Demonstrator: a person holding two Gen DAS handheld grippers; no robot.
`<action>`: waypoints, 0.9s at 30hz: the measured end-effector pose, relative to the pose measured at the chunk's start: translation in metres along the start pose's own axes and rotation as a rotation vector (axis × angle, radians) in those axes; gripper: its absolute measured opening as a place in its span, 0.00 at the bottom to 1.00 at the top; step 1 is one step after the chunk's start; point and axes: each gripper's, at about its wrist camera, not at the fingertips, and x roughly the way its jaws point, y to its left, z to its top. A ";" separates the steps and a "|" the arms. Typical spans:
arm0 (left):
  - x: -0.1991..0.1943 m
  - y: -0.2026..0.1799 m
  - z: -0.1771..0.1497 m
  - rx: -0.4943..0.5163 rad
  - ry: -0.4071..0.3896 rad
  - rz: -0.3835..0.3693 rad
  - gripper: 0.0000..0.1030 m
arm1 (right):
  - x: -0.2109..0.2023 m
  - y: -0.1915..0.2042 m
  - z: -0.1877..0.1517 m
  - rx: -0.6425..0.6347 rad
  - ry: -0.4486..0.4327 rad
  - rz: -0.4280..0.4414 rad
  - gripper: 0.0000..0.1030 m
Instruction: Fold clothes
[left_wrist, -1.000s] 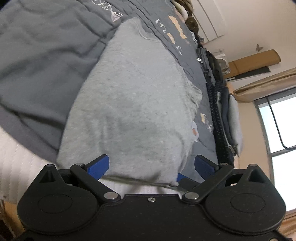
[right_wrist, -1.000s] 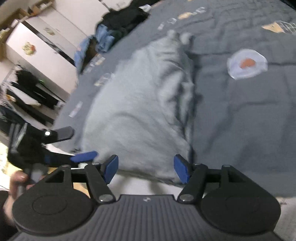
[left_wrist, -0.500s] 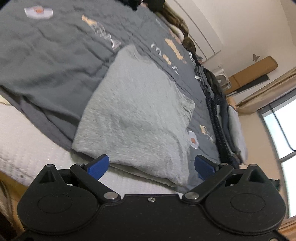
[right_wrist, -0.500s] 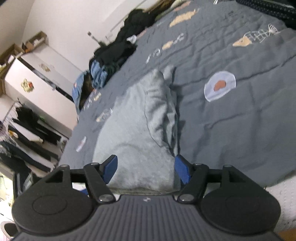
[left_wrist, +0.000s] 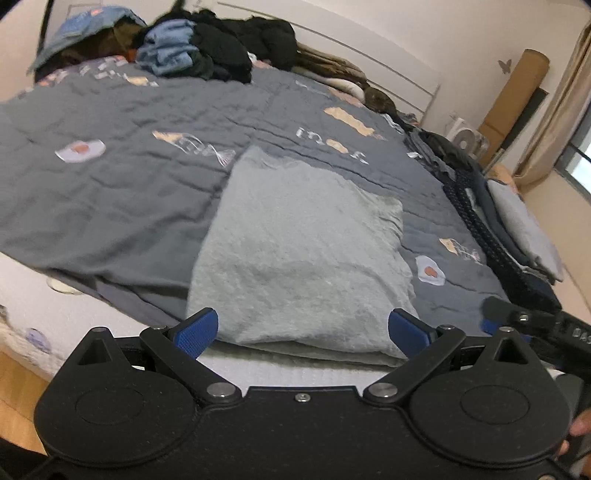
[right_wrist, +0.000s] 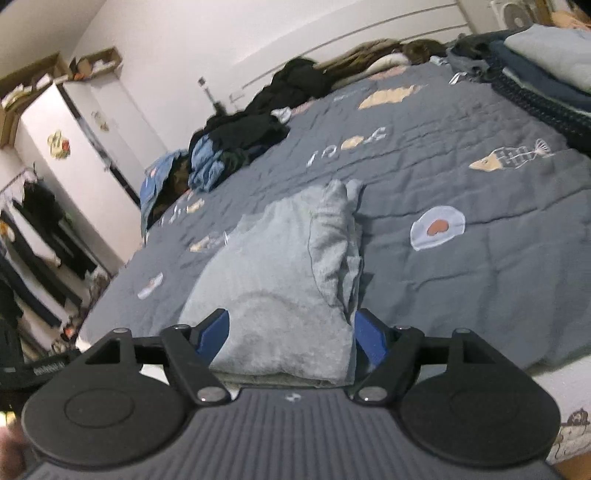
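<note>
A folded light-grey garment (left_wrist: 295, 258) lies flat on the dark grey quilt (left_wrist: 110, 192) near the bed's front edge. My left gripper (left_wrist: 302, 332) hovers over its near edge, open wide with nothing between the blue pads. In the right wrist view the same garment (right_wrist: 273, 288) shows a bunched fold along its right side. My right gripper (right_wrist: 291, 338) is just in front of that near edge. Its jaws are opening, and the pads stand on either side of the cloth without pressing it. The right gripper (left_wrist: 517, 321) also shows at the right of the left wrist view.
A heap of unfolded dark and blue clothes (left_wrist: 207, 55) lies at the bed's far side. A stack of folded clothes (left_wrist: 517, 229) lines the right edge. White mattress (left_wrist: 55, 314) shows below the quilt. A white wardrobe (right_wrist: 74, 147) and hanging clothes (right_wrist: 29, 229) stand to the left.
Both grippers have drawn back and up from the grey garment, so more of the bed shows. The left view has rolled level. The right jaws stand a little wider. The garment stays put.
</note>
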 end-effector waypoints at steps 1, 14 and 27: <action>-0.005 -0.003 0.002 0.008 -0.006 0.010 0.96 | -0.004 0.003 0.002 -0.001 -0.011 -0.011 0.72; -0.074 -0.048 0.040 0.198 -0.041 0.129 0.96 | -0.054 0.068 0.019 -0.088 -0.022 -0.090 0.73; -0.107 -0.059 0.062 0.292 -0.069 0.139 0.98 | -0.074 0.095 0.041 -0.081 -0.013 -0.149 0.74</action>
